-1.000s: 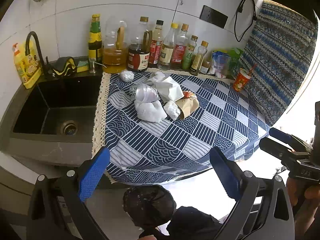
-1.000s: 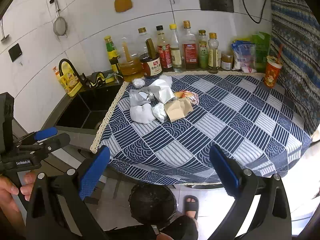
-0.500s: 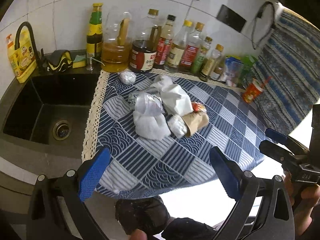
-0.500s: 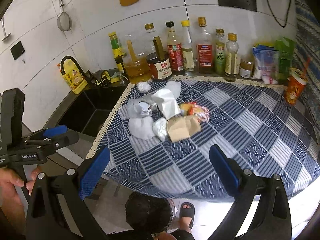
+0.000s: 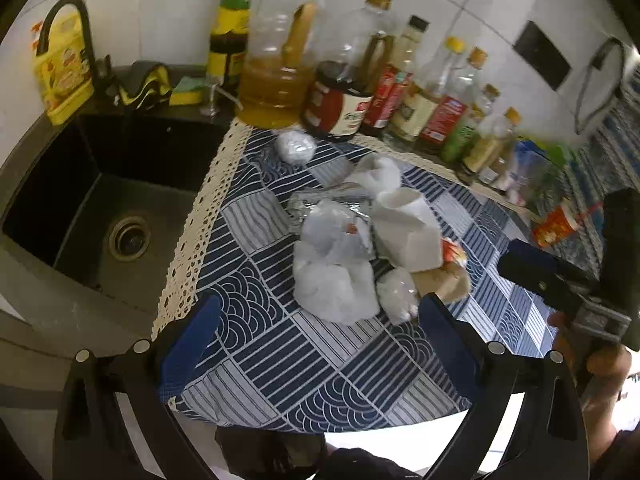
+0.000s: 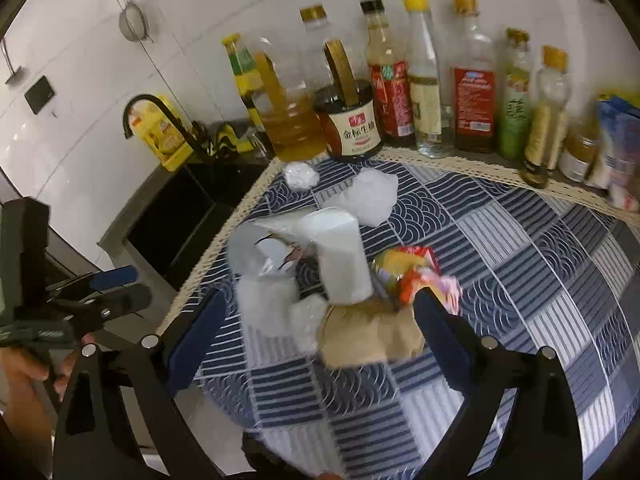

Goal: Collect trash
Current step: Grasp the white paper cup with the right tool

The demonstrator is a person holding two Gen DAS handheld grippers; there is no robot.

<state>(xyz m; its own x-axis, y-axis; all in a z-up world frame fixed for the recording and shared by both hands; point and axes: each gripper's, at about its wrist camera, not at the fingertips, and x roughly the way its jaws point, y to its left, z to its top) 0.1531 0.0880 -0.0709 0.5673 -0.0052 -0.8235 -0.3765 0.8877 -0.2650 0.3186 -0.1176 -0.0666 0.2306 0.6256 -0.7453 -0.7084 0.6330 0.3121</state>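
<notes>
left wrist view: left gripper [image 5: 316,332] spread wide, nothing between its blue pads, hovering over the near edge of the blue-and-white patterned tablecloth [image 5: 304,364]. trash pile [image 5: 360,252] sits mid-cloth just ahead of the fingertips: a crumpled white plastic bag [image 5: 334,284], a white paper bag [image 5: 408,232] behind it, a small clear wrap ball [image 5: 396,294] touching a brown paper bag [image 5: 444,284], foil scrap further back. a separate white wad [image 5: 296,146] lies apart, near the bottle row [image 5: 360,80] along the wall. black sink [image 5: 100,216] to the left of the cloth. right gripper [image 5: 532,268] visible at the right edge, held by a hand; its opening cannot be judged from here. right wrist view: right gripper [image 6: 316,320] also released, jaws wide, pads flanking the brown paper bag [image 6: 368,332] without touching it. colourful snack wrapper [image 6: 416,276] just behind the bag, white paper bag [image 6: 344,260] upright-ish beside it, crumpled plastic [image 6: 268,304] to the left. left gripper [image 6: 108,292] seen at the left edge, off the counter side.
</notes>
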